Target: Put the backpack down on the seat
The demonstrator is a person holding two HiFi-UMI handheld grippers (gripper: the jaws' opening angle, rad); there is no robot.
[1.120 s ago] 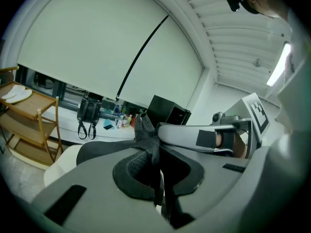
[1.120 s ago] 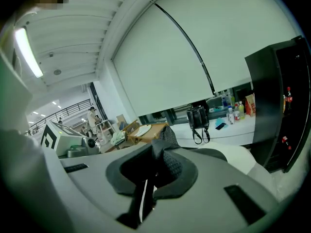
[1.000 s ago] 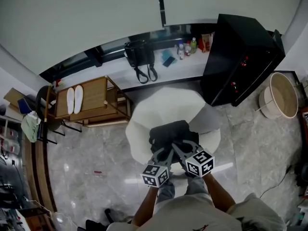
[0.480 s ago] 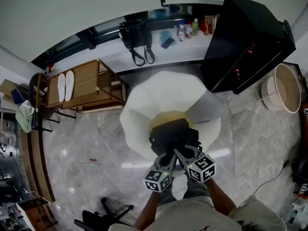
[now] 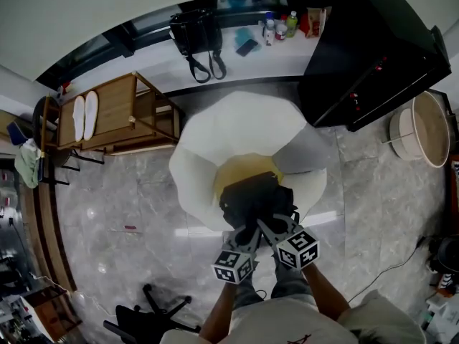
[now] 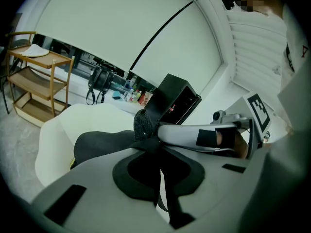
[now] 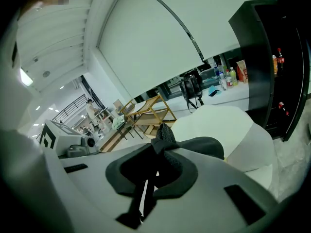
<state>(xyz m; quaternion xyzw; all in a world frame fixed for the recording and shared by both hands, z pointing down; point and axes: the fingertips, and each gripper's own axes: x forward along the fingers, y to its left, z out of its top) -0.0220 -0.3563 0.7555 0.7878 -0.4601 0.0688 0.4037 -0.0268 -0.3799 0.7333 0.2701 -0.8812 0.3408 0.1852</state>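
Note:
The black backpack (image 5: pixel 254 199) hangs over the front of the yellow seat (image 5: pixel 240 170) of a white armchair (image 5: pixel 237 131). Whether the pack rests on the cushion I cannot tell. Both grippers hold it from the near side. My left gripper (image 5: pixel 247 231) is shut on a black strap (image 6: pixel 142 123) at the pack's top. My right gripper (image 5: pixel 269 226) is shut on a strap (image 7: pixel 164 134) beside it. In the left gripper view the backpack (image 6: pixel 102 144) bulges beyond the shut jaws, in front of the armchair (image 6: pixel 58 135). The right gripper view shows the backpack (image 7: pixel 204 147) before the armchair (image 7: pixel 233 125).
A tall black cabinet (image 5: pixel 373 56) stands right of the armchair. To the left is a wooden trolley (image 5: pixel 118 117) carrying slippers. A black bag (image 5: pixel 195 34) and bottles (image 5: pixel 280 27) sit on the far counter. A round basket (image 5: pixel 423 131) is at far right, an office chair base (image 5: pixel 154 314) near left.
Both grippers and the backpack have sunk toward the armchair. The yellow seat cushion now shows beyond the pack, where the pack covered it before.

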